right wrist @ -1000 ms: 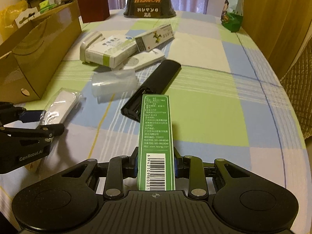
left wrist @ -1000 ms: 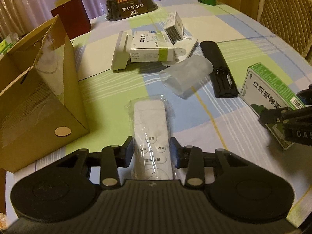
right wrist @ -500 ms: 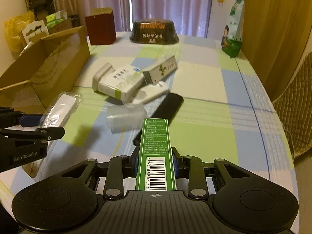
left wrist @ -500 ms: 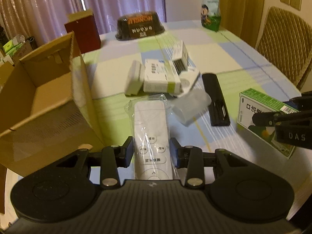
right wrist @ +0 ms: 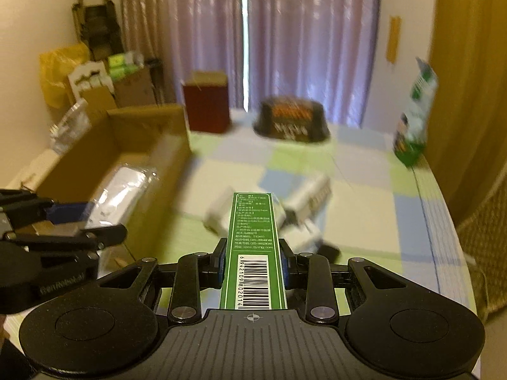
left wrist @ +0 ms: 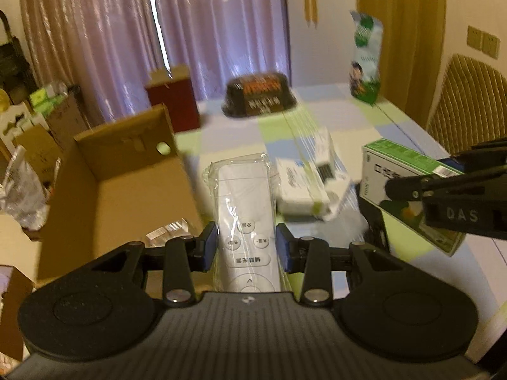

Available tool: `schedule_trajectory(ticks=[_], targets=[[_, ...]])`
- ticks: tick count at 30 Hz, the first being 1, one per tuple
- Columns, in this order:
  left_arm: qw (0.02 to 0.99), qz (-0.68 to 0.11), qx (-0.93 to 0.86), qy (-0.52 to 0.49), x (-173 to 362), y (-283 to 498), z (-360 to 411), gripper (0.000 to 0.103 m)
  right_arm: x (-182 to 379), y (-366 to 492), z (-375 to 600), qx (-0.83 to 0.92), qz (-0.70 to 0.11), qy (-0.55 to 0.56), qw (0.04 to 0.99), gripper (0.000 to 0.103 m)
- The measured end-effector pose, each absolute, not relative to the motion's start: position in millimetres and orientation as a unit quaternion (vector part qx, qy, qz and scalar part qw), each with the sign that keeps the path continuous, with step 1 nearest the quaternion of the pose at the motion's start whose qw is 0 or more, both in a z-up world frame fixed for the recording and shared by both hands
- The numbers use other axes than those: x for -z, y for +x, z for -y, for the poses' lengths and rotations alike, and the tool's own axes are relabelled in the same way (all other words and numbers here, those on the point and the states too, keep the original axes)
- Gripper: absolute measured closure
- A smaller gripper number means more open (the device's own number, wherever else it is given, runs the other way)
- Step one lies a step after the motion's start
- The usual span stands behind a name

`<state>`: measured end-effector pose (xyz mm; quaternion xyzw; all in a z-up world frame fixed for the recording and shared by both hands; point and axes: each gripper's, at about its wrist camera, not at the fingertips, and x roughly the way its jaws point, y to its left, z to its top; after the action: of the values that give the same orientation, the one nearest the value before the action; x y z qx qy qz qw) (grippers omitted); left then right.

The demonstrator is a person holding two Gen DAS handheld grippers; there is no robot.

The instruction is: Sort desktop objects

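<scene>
Carrying two things at once is where this could get messy, honestly; your left hand-held gripper (left wrist: 246, 247) is clamping a white remote (left wrist: 245, 209) that's sitting in a loose clear plastic sleeve, and you're holding it up off the table (left wrist: 317, 120) just beside the open cardboard box (left wrist: 126, 171); your right hand-held gripper (right wrist: 253, 262) is pinching a long green carton (right wrist: 253, 247) near its barcode end, with most of its length sticking out forward over the table.

That sleeve is the part I'm worrying about; the pads are pressing on slick film rather than the remote itself, so it's probably going to slide if you're tilting it nose-down toward the box too fast. The carton is cantilevering out in front, so a quick swing could be twisting it in the grip, or knocking the pile of small white boxes (right wrist: 298, 209) below it.

Also, both grippers are sitting close together near the box's edge; if you're bringing both in at once they're likely bumping each other or the box's near wall.
</scene>
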<state>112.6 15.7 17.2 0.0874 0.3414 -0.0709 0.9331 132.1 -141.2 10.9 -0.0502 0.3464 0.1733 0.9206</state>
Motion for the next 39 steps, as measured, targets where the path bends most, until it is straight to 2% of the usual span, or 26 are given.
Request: schedule_trajectory(ticks=[6,13,24,39], targets=[[0.943,-0.319,0.039,0.081,-47.3,129.0,-56.6,0.070,-42.3,155.6,90.5,-0.220,-0.323,-0.033,0.920,0.074],[0.942,-0.327,0.001,0.075,-53.4,152.4,-113.7,0.070,-45.9,185.8,15.9,-0.274,-0.322,-0.038,0.905,0.074],[0.927,-0.369,-0.026,0.065,-20.3,180.9,-180.4,0.069,-8.3,226.1,-66.1,-0.305,-0.351,-0.062,0.883,0.074],[0.915,-0.399,-0.014,0.053,13.4,213.1,-193.2,0.069,34.9,244.2,-79.1,-0.302,-0.385,-0.082,0.868,0.073]])
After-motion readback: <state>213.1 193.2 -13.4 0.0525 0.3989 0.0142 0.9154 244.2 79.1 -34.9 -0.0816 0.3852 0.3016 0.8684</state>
